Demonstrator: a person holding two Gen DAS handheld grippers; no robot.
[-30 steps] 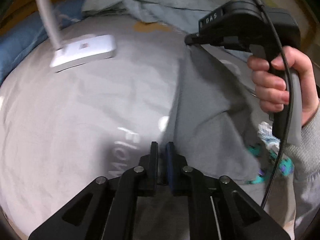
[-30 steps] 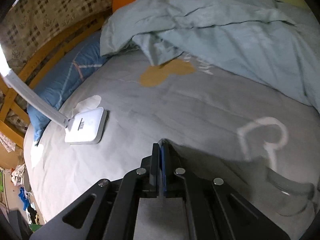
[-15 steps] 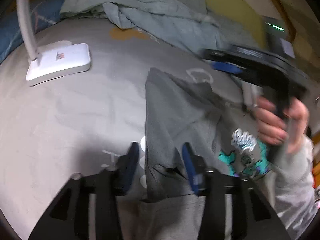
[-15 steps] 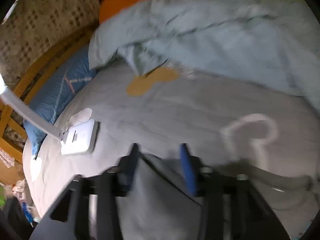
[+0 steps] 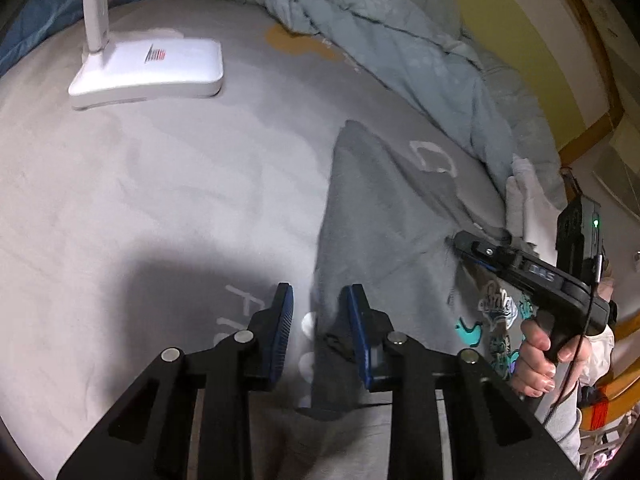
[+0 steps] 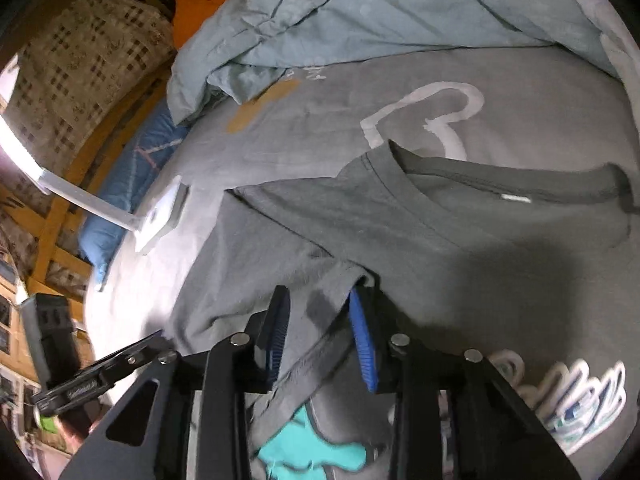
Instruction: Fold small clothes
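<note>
The grey T-shirt [image 6: 400, 236] lies on the bed [image 5: 160, 184], its collar toward the far side, its printed front at the near right, and one side already folded over across the body.

The left tongs [image 5: 316, 320] have just been closing; their blue pads are still apart, with the shirt's left edge running between them and no pad visibly pressing on it. The right tongs [image 6: 320, 332] have also just been closing. A folded flap of the shirt lies between their pads; the cloth seems to brush the right pad, but the jaws are not clamped.

The likely trouble is that either pair closes on a single layer, or also nips the grey bedsheet [image 5: 120, 220] beneath, since sheet and shirt are close in colour and both soft. A one-layer pinch would let the fold slide open when lifted. Uneven pulls by the two hands would skew the crease.

To the left the sheet is bare up to the white lamp base [image 5: 152, 68], which stands well apart at the far left. The rumpled blue duvet [image 5: 400, 52] crowds the far side near the collar, so a far-going sweep could drag into it. The bed's right edge is near the person's hand [image 5: 536, 356], leaving little spare room there.
</note>
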